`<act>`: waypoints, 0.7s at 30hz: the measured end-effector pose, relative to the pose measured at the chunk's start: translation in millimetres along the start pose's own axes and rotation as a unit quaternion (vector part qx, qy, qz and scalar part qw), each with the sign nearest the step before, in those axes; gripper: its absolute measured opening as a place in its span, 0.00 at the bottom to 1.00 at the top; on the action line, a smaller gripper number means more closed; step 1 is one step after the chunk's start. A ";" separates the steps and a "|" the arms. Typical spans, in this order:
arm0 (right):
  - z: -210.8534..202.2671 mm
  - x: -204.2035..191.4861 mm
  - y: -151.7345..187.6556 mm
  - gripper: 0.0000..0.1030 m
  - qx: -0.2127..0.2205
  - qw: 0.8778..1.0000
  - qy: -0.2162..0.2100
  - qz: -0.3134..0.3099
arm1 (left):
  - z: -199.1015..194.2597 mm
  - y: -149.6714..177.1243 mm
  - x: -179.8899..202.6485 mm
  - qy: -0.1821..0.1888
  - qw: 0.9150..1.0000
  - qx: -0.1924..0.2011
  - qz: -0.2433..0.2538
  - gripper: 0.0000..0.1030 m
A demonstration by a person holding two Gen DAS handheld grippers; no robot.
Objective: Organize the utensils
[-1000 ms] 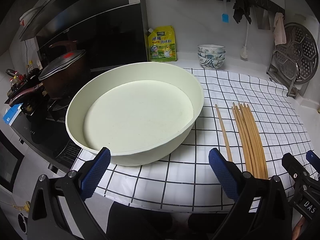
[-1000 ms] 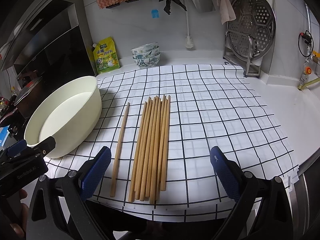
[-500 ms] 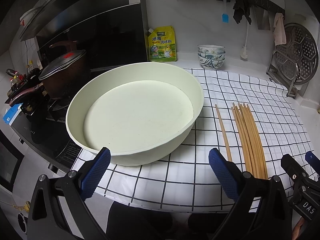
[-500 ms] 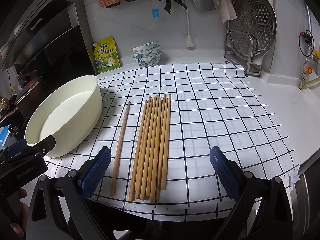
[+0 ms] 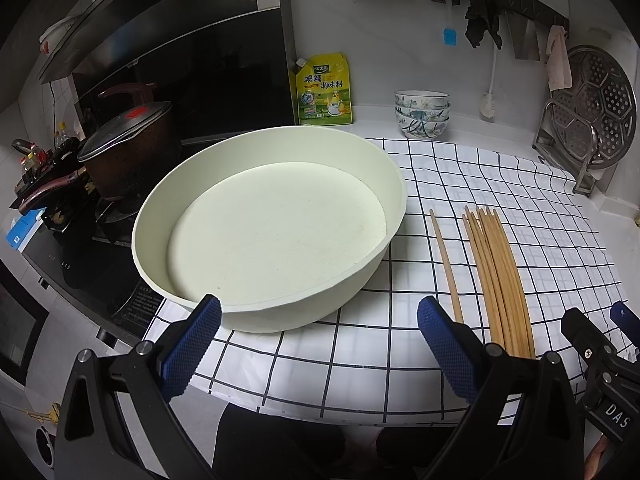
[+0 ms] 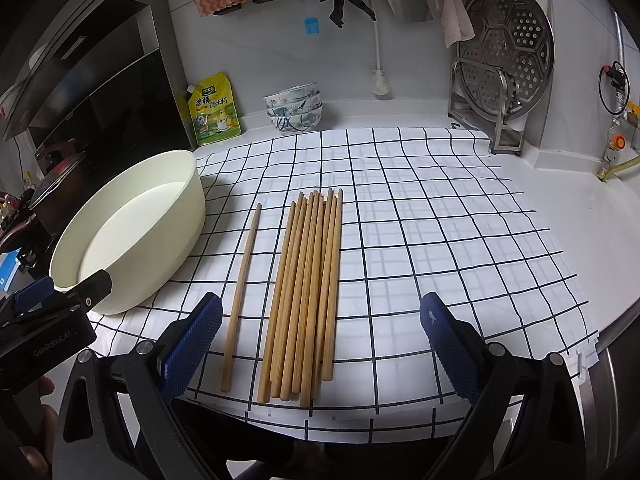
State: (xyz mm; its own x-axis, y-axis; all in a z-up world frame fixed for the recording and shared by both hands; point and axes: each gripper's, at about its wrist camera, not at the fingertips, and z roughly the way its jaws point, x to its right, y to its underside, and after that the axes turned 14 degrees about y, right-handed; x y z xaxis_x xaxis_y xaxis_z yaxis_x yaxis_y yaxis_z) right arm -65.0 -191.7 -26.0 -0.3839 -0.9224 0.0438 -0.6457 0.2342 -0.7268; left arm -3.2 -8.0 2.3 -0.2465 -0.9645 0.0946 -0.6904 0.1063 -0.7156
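Chopsticks (image 6: pixel 308 292) lie on counter (image 6: pixel 440 240) right of basin (image 6: pixel 132 232), long axis pointing away — right gripper (image 6: pixel 320 344) nearer, fingers wide apart, empty; left gripper (image 5: pixel 320 344) likewise open, apparently facing basin.

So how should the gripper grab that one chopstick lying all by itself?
Probably near the lone chopstick's near end, coming from above with the open right gripper, a finger either side. It lies flat on the checked cloth, apart from the bundle, so there is room.

Your right gripper (image 6: pixel 320 344) edges slightly forward toward the chopsticks (image 6: pixel 308 292); in the left view it slides a little rightward.
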 end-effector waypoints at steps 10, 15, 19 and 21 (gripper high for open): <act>6.2 8.3 -2.0 0.92 -0.011 1.000 -0.003 0.004 | 1.6 -0.7 5.2 0.004 1.000 0.000 0.009 0.94; 20.3 24.2 -3.6 0.92 -0.031 0.999 0.003 0.008 | 10.1 3.2 22.3 0.024 0.999 -0.009 0.021 0.94; 35.7 33.6 -3.5 0.92 -0.044 0.999 0.013 -0.001 | 20.2 7.1 37.9 0.043 0.998 -0.017 0.033 0.94; 45.7 36.0 -3.3 0.92 -0.053 0.998 0.020 -0.008 | 27.3 8.4 43.5 0.051 0.998 -0.024 0.038 0.94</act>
State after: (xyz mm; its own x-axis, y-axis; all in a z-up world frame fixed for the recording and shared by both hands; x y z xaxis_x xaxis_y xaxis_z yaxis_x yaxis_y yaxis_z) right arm -46.4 -239.7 -53.4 -0.3974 -0.9137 0.0849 -0.7182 0.2521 -0.6485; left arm -1.1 -55.6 -18.5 -0.3651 -0.9241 0.1131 -0.6989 0.1918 -0.6891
